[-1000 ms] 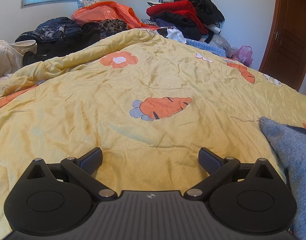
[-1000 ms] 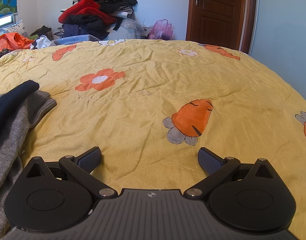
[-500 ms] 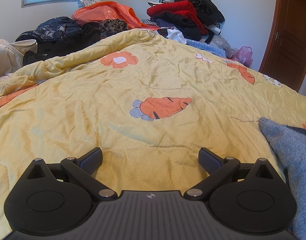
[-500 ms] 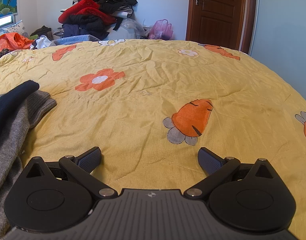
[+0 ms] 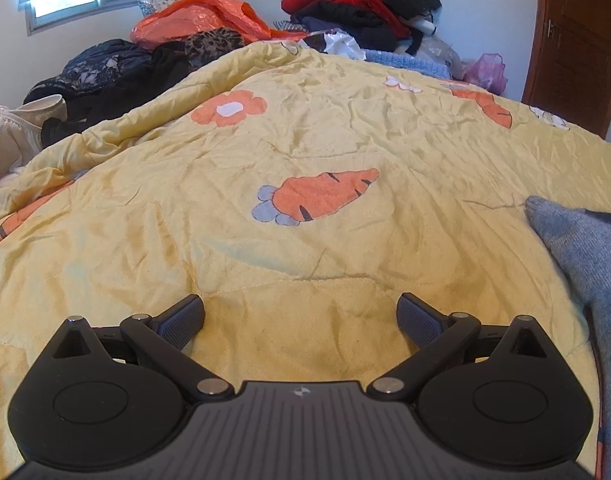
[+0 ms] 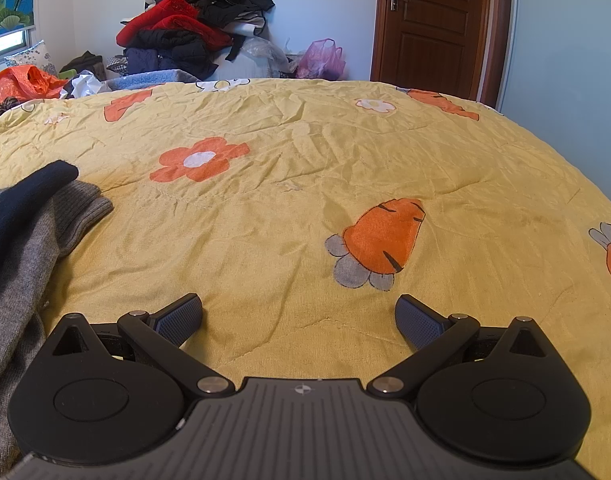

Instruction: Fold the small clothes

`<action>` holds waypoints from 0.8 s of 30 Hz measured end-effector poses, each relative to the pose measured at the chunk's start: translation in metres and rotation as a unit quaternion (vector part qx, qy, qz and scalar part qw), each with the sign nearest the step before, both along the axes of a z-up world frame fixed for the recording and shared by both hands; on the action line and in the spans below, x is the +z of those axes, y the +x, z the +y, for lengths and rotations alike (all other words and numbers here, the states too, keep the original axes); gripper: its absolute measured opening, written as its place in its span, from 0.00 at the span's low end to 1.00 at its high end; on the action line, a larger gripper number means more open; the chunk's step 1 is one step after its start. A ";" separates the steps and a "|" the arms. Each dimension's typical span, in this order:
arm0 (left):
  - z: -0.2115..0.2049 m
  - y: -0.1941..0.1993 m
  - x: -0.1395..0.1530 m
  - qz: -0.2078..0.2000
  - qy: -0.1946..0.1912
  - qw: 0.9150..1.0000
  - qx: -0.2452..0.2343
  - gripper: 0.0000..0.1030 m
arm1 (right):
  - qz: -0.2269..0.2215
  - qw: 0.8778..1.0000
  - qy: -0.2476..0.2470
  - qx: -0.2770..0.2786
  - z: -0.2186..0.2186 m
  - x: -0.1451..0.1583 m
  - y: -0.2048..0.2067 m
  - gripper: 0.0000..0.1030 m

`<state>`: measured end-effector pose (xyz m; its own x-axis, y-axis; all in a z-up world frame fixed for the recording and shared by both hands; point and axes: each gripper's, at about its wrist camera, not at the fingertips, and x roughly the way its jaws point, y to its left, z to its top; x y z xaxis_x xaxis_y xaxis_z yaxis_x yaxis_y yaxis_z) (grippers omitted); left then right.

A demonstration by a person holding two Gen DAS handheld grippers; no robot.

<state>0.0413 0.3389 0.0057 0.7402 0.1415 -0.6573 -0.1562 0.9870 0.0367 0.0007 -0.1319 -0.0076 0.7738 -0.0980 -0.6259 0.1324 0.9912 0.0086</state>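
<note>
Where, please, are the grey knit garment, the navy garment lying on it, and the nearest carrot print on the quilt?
Grey knit garment [image 6: 77, 216]: right wrist view, on its ribbed end.
Navy garment [image 6: 33, 188]: right wrist view, on its upper fold.
Carrot print [image 6: 381, 236]: right wrist view, on the orange body.

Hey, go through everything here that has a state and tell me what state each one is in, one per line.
Left tongs: open, empty, over the quilt.
Right tongs: open, empty.
Grey sweater: lying unfolded on the yellow quilt, untouched.
Dark garment: draped on the sweater.
Door: closed.
Clothes pile: heaped, unfolded.
</note>
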 end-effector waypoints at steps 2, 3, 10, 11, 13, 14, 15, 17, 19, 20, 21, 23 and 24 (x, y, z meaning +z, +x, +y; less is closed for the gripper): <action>0.000 0.001 0.000 0.004 0.002 1.000 -0.004 1.00 | 0.000 1.000 0.000 0.000 0.000 0.000 0.000 1.00; -0.001 0.002 0.001 0.006 0.002 1.000 -0.010 1.00 | 0.000 1.000 0.000 0.000 0.000 0.000 0.000 1.00; -0.001 0.001 0.000 0.004 0.001 1.000 -0.012 1.00 | -0.001 1.000 0.020 0.002 -0.005 0.001 0.003 1.00; -0.002 0.001 0.000 0.004 0.001 1.000 -0.012 1.00 | 0.003 1.000 0.023 0.002 -0.006 0.002 0.005 1.00; -0.002 0.000 0.000 0.004 0.001 1.000 -0.012 1.00 | 0.010 1.000 0.017 0.003 -0.004 0.002 0.009 1.00; -0.002 0.000 0.000 0.004 0.001 1.000 -0.013 1.00 | 0.011 1.000 0.015 0.003 -0.004 0.002 0.010 1.00; -0.002 0.000 0.000 0.004 0.001 1.000 -0.012 1.00 | 0.010 1.000 0.016 0.003 -0.004 0.002 0.009 1.00; -0.002 0.000 0.000 0.004 0.001 1.000 -0.012 1.00 | -0.009 0.999 0.043 0.000 -0.009 0.004 0.004 0.99; -0.002 0.000 0.000 0.004 0.001 1.000 -0.012 1.00 | -0.013 0.998 0.060 -0.013 -0.016 0.004 0.003 0.99; -0.002 0.000 0.000 0.004 0.001 1.000 -0.012 1.00 | -0.016 0.998 0.064 -0.013 -0.017 0.004 0.002 0.99; -0.001 0.000 0.000 0.004 0.001 1.000 -0.012 1.00 | -0.018 0.998 0.064 -0.008 -0.016 0.004 0.001 0.98; -0.002 0.000 0.000 0.004 0.001 1.000 -0.012 1.00 | -0.017 0.999 0.042 -0.008 -0.009 0.004 0.000 0.96; -0.001 0.000 0.000 0.004 0.001 1.000 -0.012 1.00 | -0.005 0.999 0.028 -0.015 -0.005 0.003 0.004 0.99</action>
